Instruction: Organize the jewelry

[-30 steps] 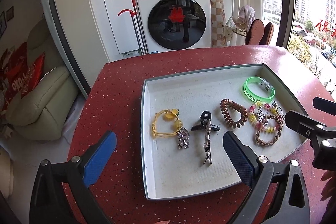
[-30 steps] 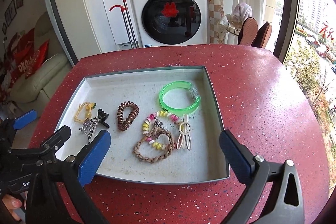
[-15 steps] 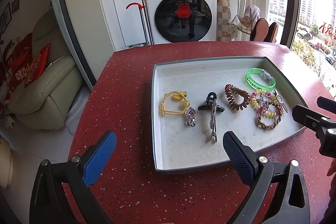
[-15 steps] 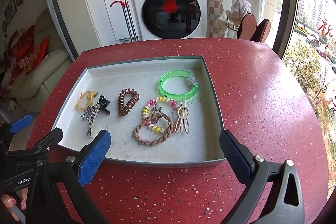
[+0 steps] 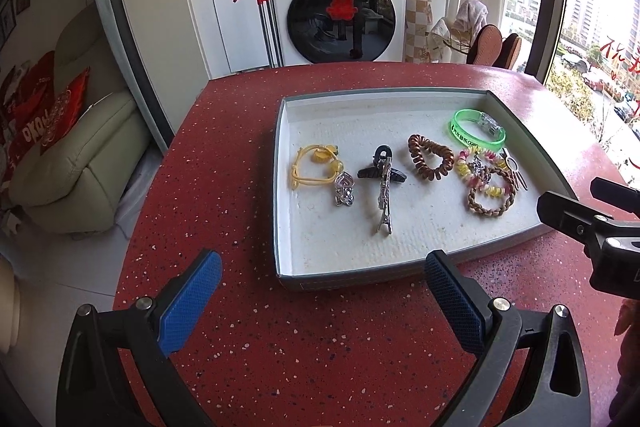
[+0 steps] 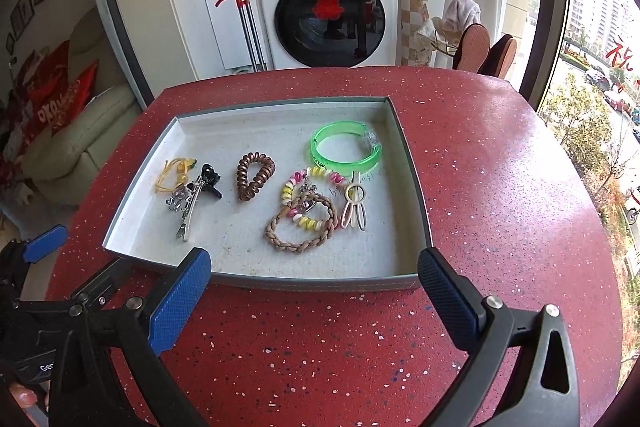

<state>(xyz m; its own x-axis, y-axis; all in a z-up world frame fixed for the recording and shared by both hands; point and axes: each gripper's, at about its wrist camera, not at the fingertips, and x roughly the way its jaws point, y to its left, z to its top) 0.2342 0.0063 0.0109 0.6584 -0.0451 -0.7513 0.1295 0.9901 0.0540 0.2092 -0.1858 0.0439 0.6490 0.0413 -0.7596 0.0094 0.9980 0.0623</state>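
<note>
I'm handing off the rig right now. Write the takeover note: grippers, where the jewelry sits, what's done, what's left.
Left gripper: jaws open, empty, above the red table short of the tray's near edge.
Right gripper: the same.
All pieces lie in the grey tray: yellow hair tie, silver charm, black claw clip under a silver clip, brown coil tie, green bangle, and beaded bracelet overlapping braided bracelet.
Done: everything is in the tray.
Left: possibly untangling the overlaps.
</note>
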